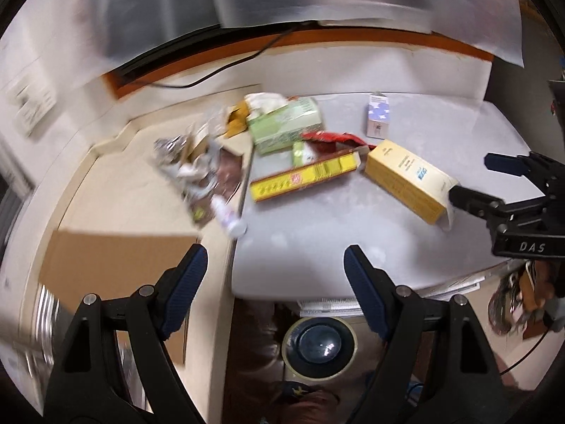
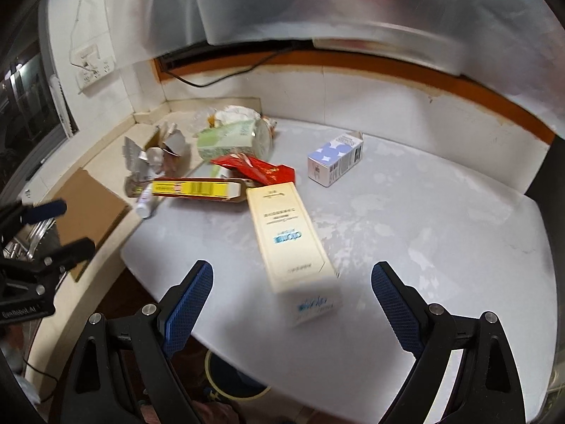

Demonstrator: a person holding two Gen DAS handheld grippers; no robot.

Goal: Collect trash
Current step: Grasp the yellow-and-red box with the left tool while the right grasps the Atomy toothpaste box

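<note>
While both grippers hang spread and empty over the grey table [image 2: 423,219], the step in hand reads as the approach to a first pick, nothing gripped yet. Right gripper [image 2: 291,295] has its blue pads wide apart with the near end of the cream carton [image 2: 289,233] lying between them in its own view, pads not touching it; from the left wrist view its fingertips sit just beside that carton's open end, so likely the target. Left gripper [image 1: 275,268] is released too, nothing between its jaws, hovering over the table's near edge by the brown cardboard sheet [image 1: 116,261]. Trash is heaped at the back left: green tissue box [image 2: 229,139], red wrapper [image 2: 257,169], long yellow-and-red box [image 2: 197,189], crumpled foil and paper scraps [image 2: 148,157], a small white tube [image 2: 144,203] at the table edge; a blue-dotted small carton [image 2: 335,159] stands apart to the right. A round bin [image 1: 319,348] shows below the table's front edge, probably the drop spot. Next move, my guess: lower the right gripper, straddle the cream carton across its narrow width, close, lift clear. The carton lies skewed, so the wrist may need a little roll to square up. Frames are motion-blurred, so contact is hard to confirm.
</note>
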